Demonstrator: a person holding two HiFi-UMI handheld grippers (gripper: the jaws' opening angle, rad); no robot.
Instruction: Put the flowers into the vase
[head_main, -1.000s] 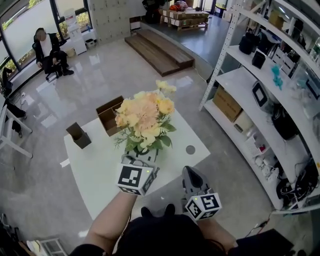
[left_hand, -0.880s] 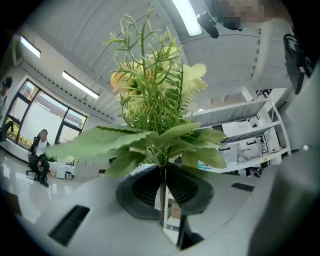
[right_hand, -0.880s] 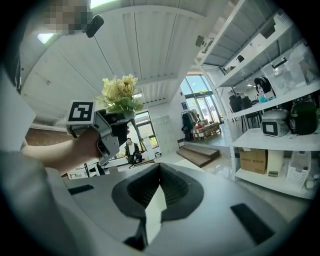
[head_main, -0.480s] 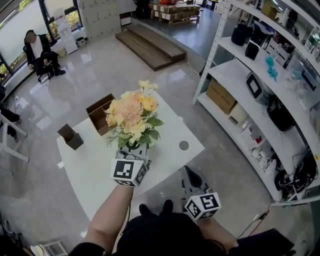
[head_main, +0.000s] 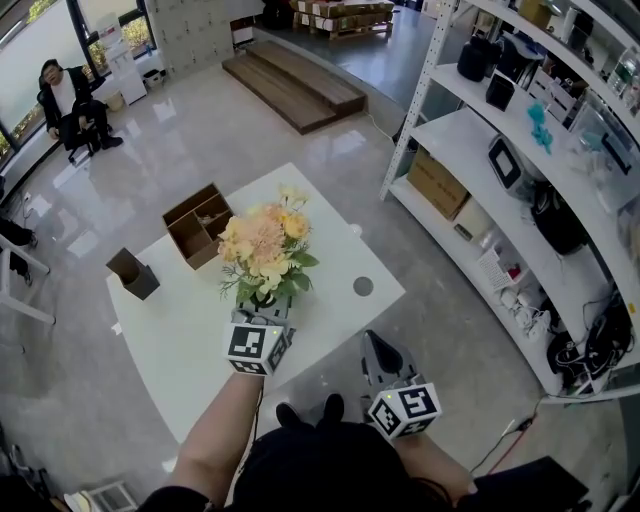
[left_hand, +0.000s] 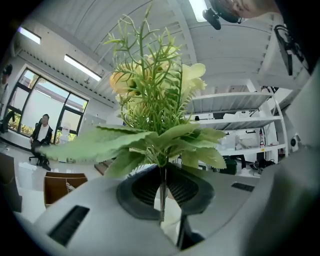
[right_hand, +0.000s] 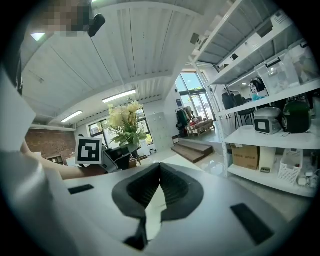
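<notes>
A bunch of peach and yellow flowers (head_main: 262, 248) with green leaves stands upright over the white table (head_main: 330, 262). My left gripper (head_main: 263, 306) is shut on its stem just below the leaves. In the left gripper view the thin stem (left_hand: 161, 192) runs straight down between the closed pads and the leaves (left_hand: 150, 142) fill the view above. A dark brown upright vase (head_main: 131, 273) stands at the table's far left, well apart from the flowers. My right gripper (head_main: 375, 343) hangs at the table's near edge, shut with nothing in it (right_hand: 159, 168). In its view the flowers (right_hand: 123, 122) show at the left.
An open wooden box (head_main: 199, 221) with compartments sits on the table behind the flowers. A small dark round spot (head_main: 363, 286) marks the table to the right. White shelving (head_main: 500, 150) with appliances lines the right side. A person (head_main: 66, 95) sits far back left.
My left gripper has come down toward the table with the flowers still in it. The right gripper has hardly moved.
</notes>
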